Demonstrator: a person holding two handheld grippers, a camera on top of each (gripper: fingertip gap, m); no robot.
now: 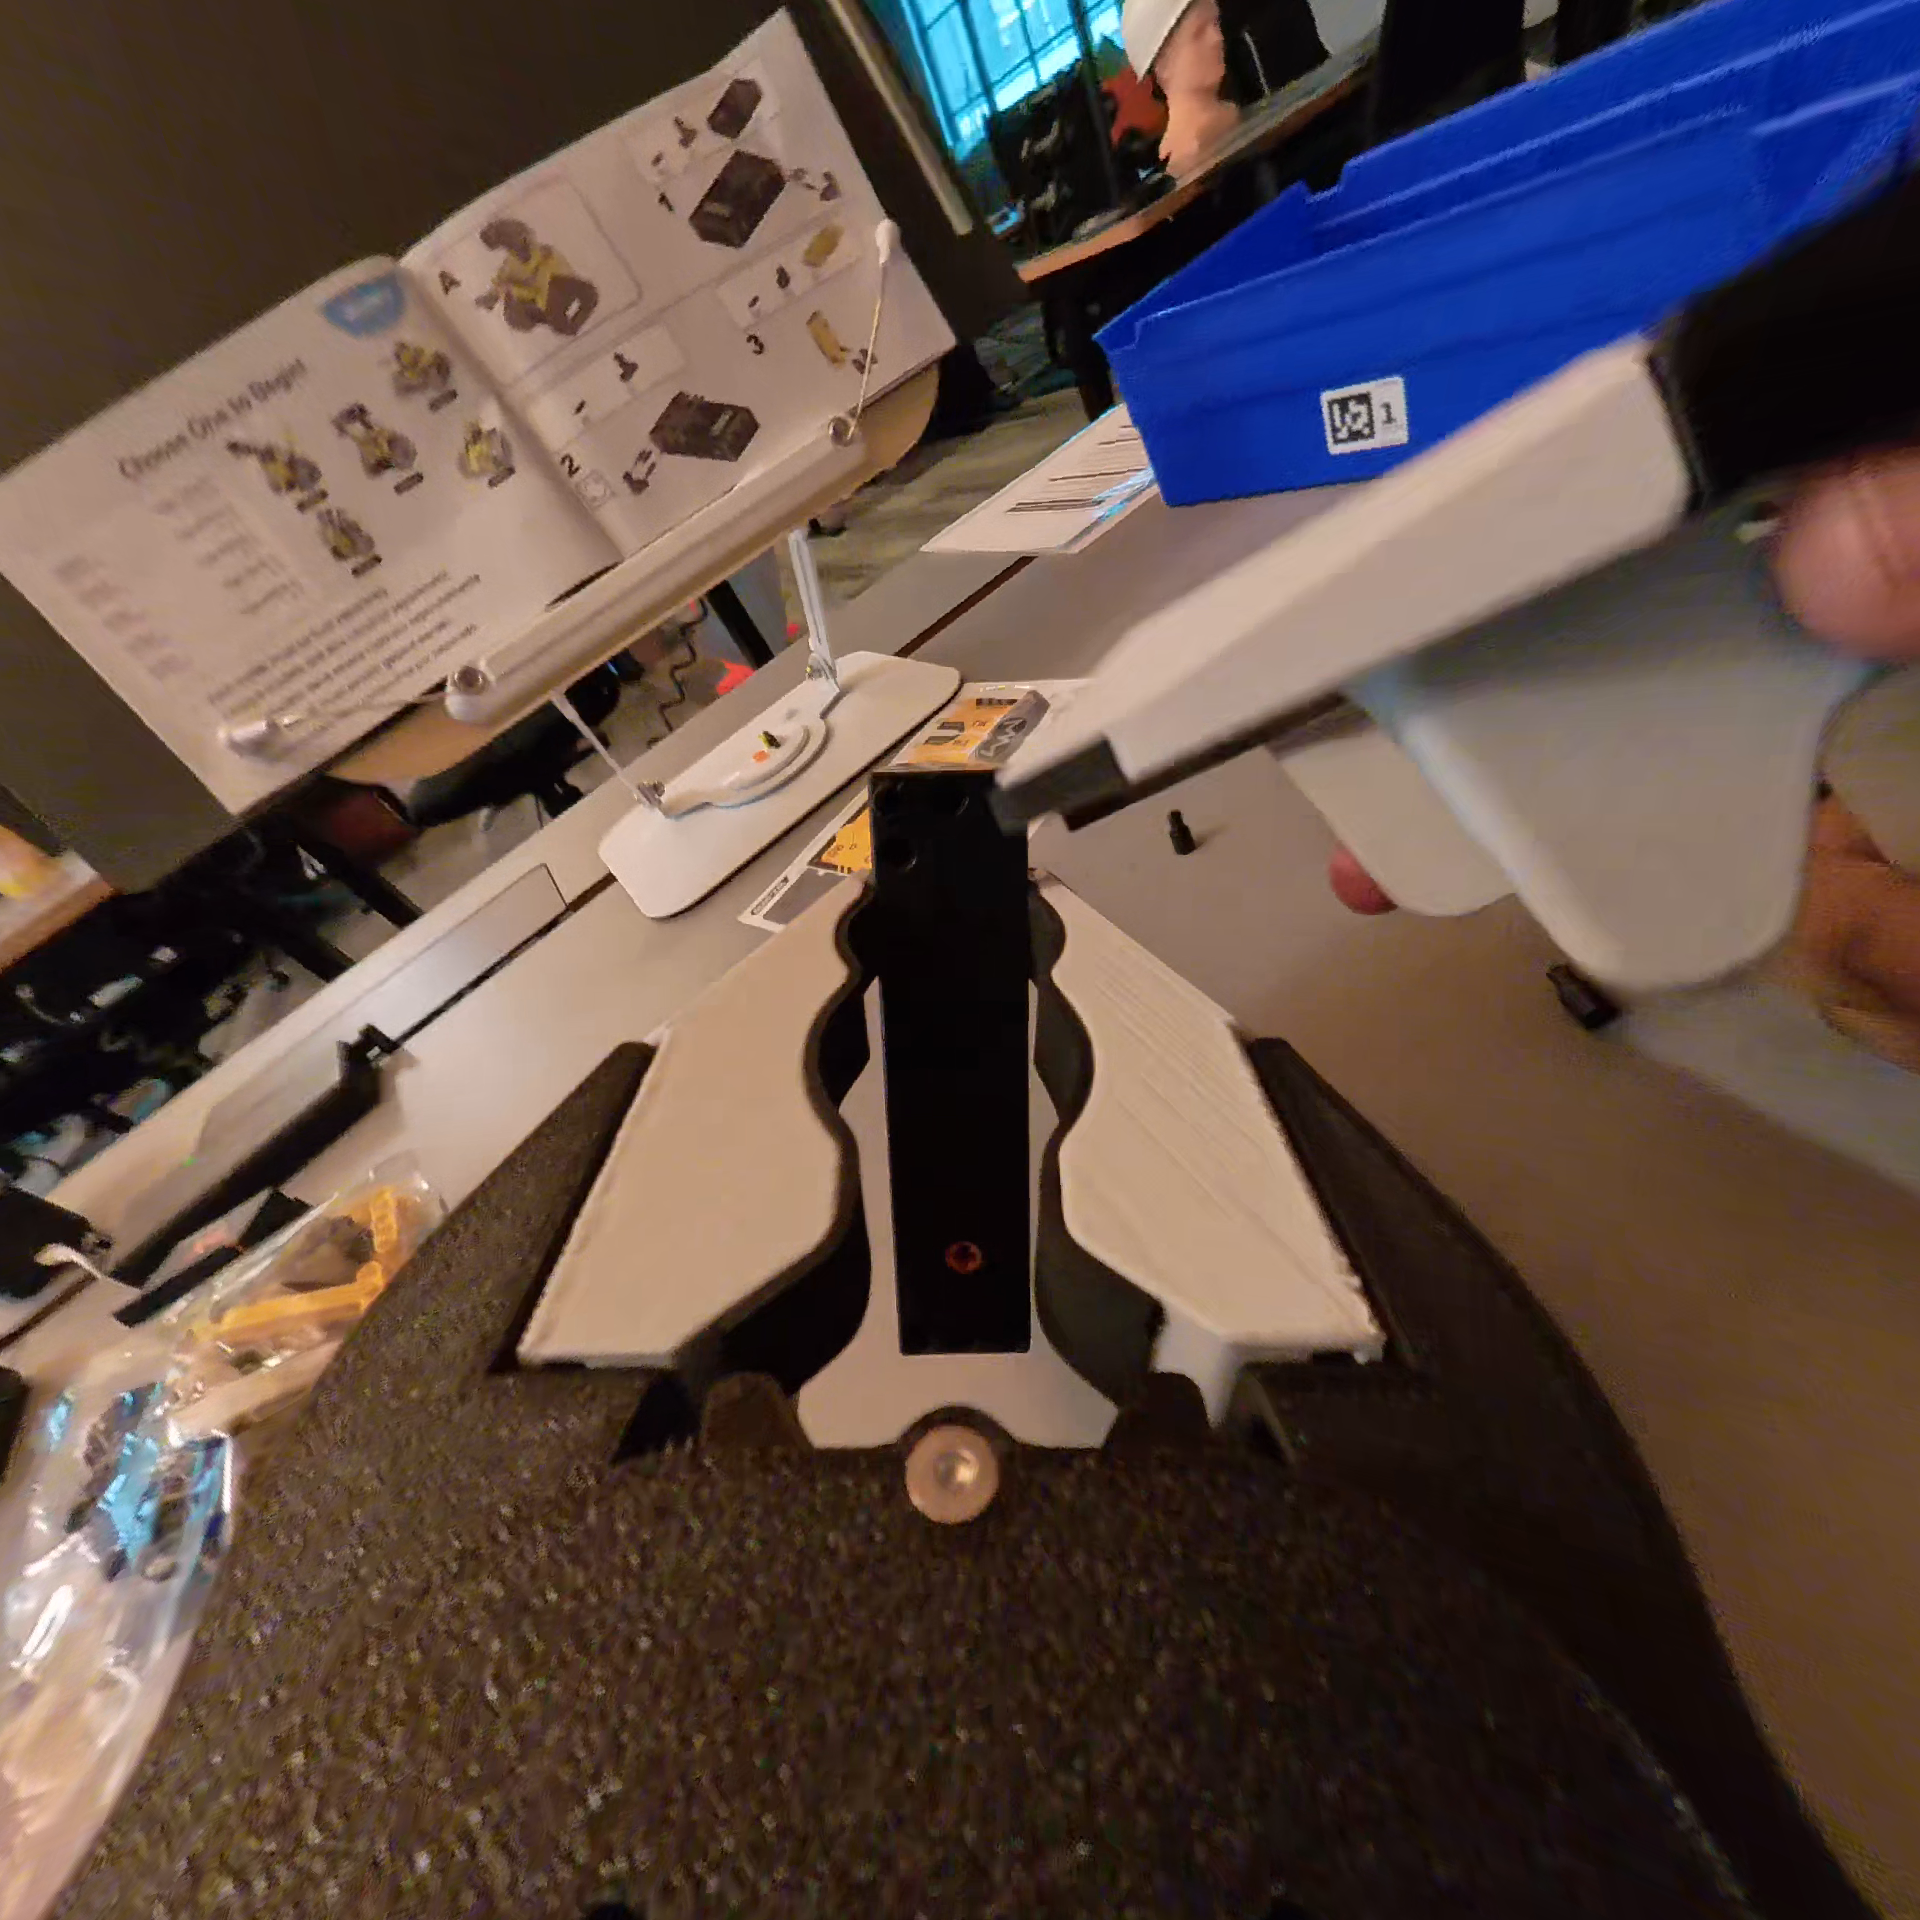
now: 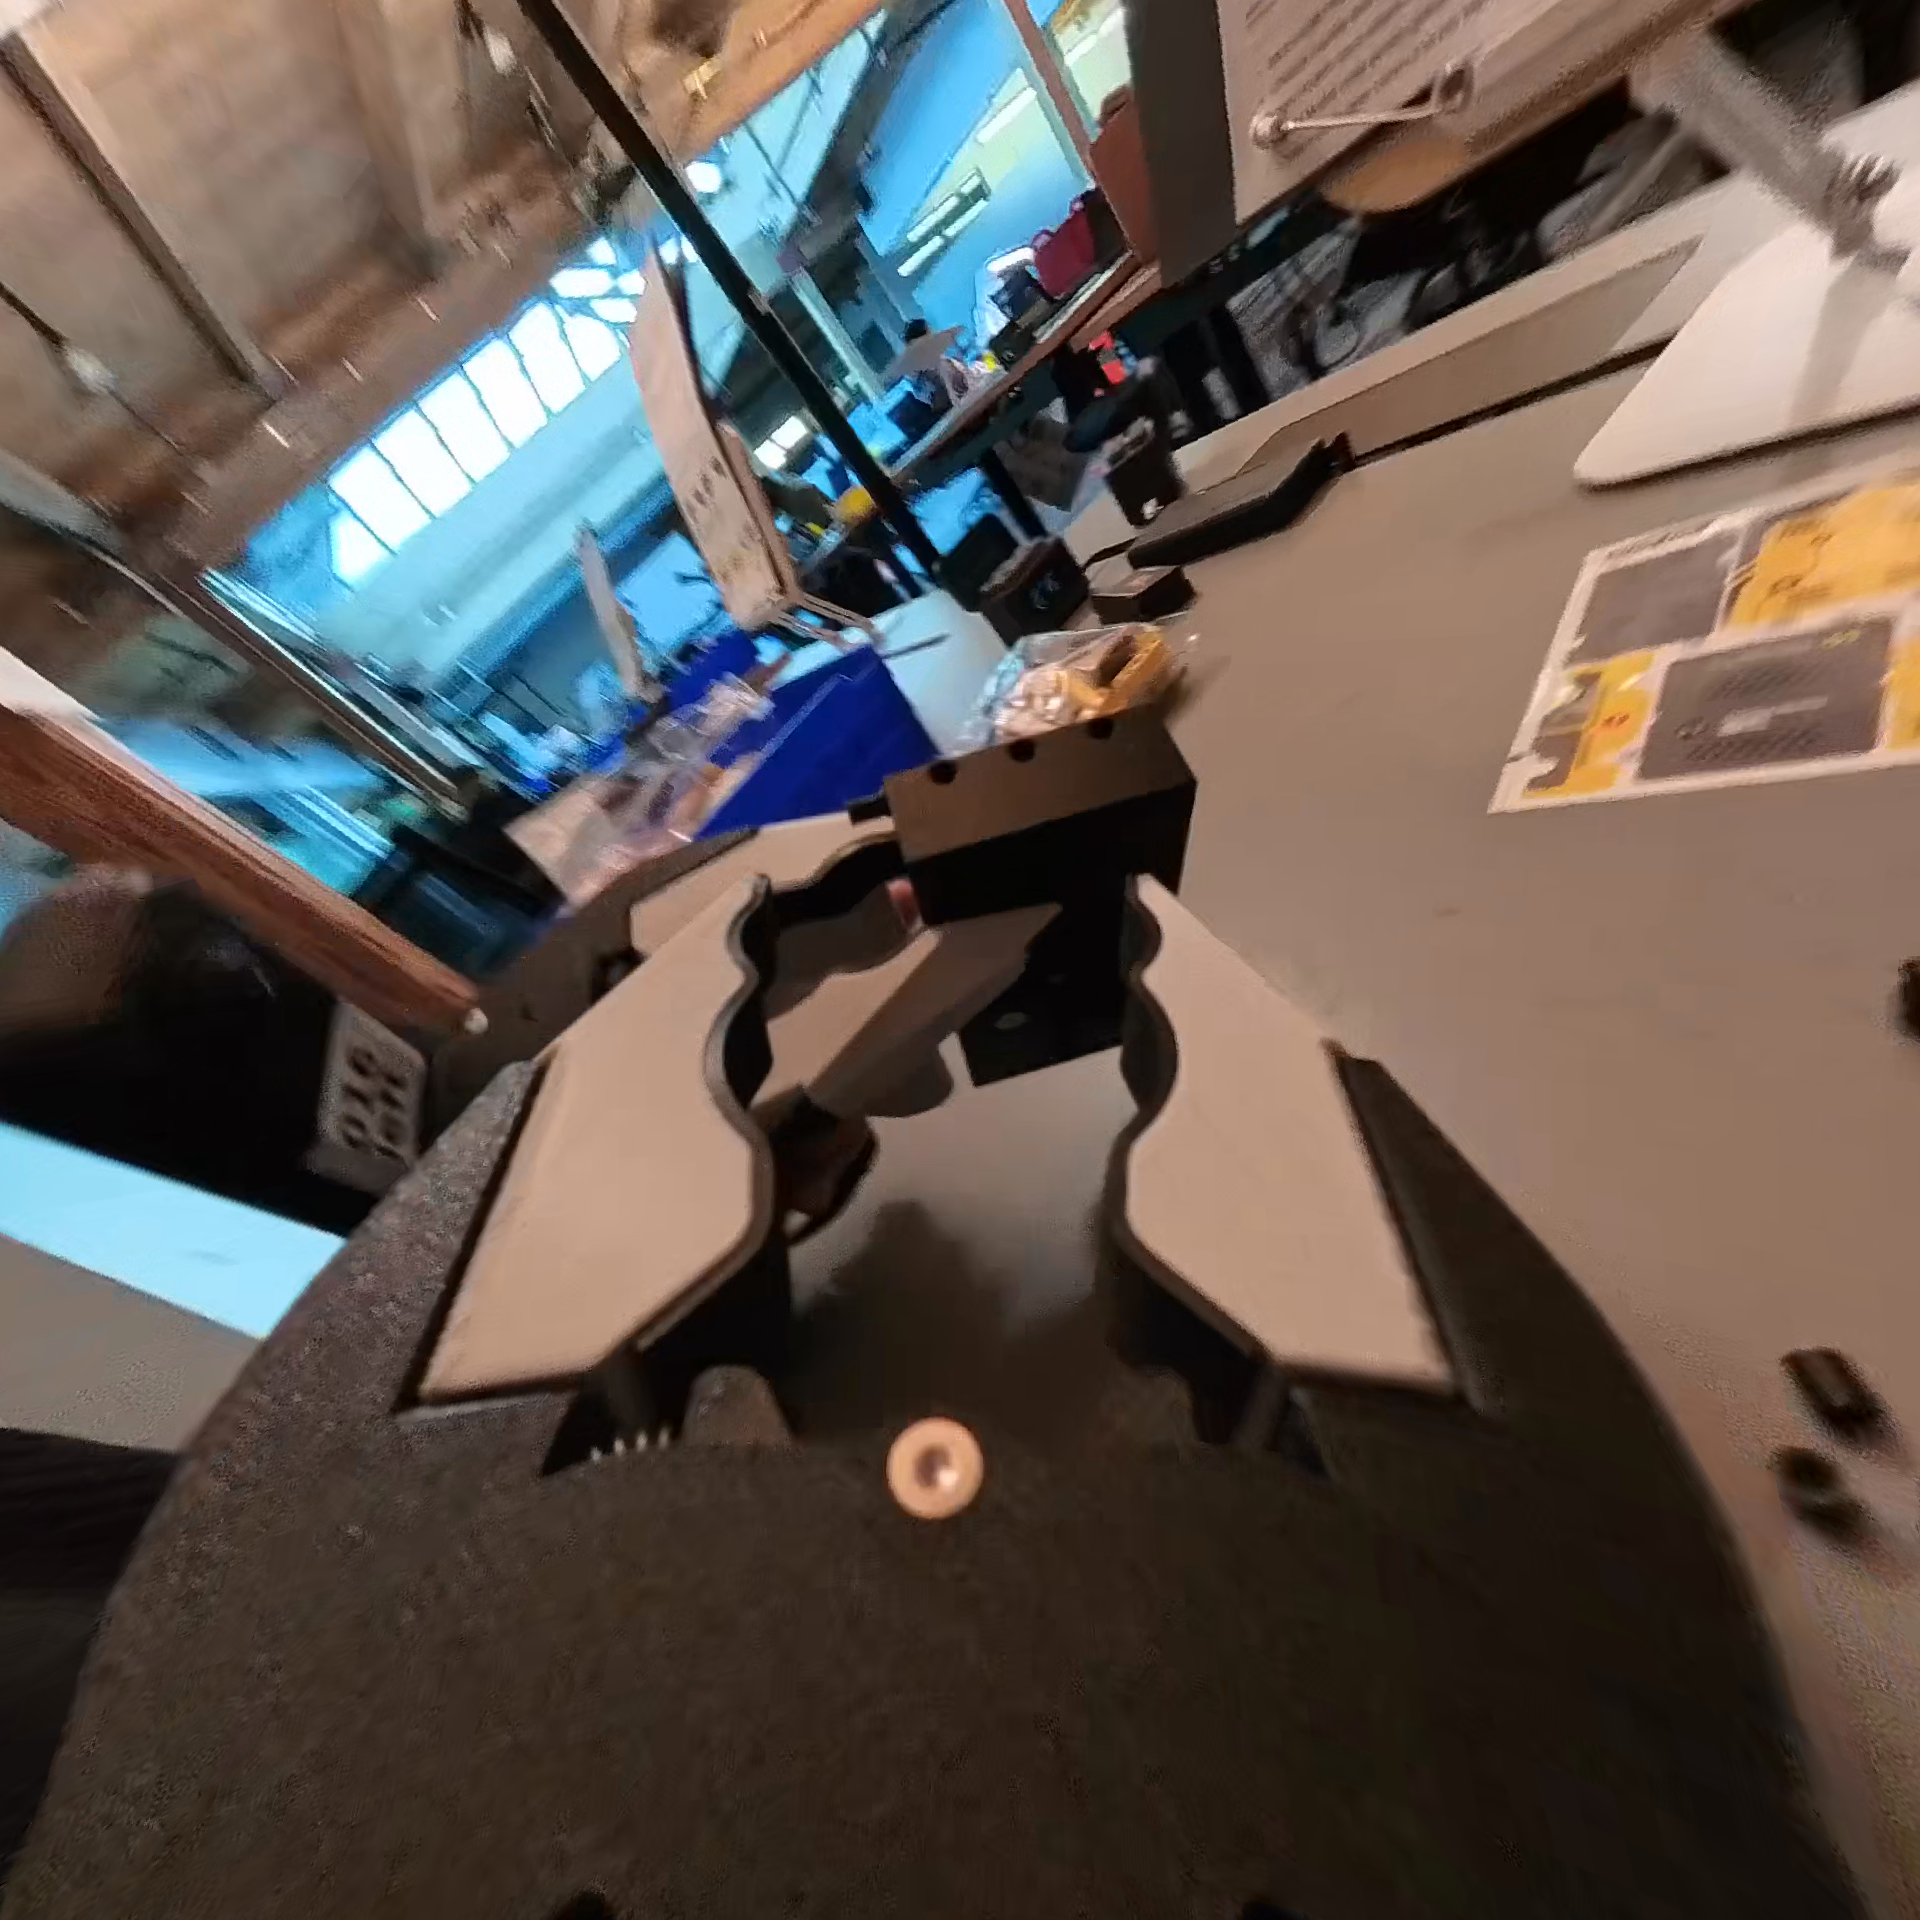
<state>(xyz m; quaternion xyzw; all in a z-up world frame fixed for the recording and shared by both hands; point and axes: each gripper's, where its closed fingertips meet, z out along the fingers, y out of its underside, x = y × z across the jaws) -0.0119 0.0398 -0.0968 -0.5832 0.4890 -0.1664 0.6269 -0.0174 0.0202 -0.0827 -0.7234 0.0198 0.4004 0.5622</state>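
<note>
My left gripper (image 1: 951, 909) is shut on a long black block (image 1: 951, 1039) with small holes and holds it upright above the grey table (image 1: 1455, 1195). My right gripper (image 2: 945, 899) is open, its white fingers spread wide. The black block (image 2: 1039, 831) sits just beyond its fingertips, with a finger of the left gripper (image 2: 883, 1008) reaching in between them. In the left wrist view the right gripper (image 1: 1049, 795) comes in from the right, held by a hand (image 1: 1849, 571), with one fingertip at the block's top corner.
An open instruction booklet (image 1: 468, 416) rests on a white stand (image 1: 779, 800) behind the block. A blue bin (image 1: 1507, 260) is at the upper right. A sticker sheet (image 2: 1714, 665), bags of parts (image 1: 301, 1278) and small black pegs (image 1: 1179, 831) lie on the table. The grippers are tip to tip, or close to it.
</note>
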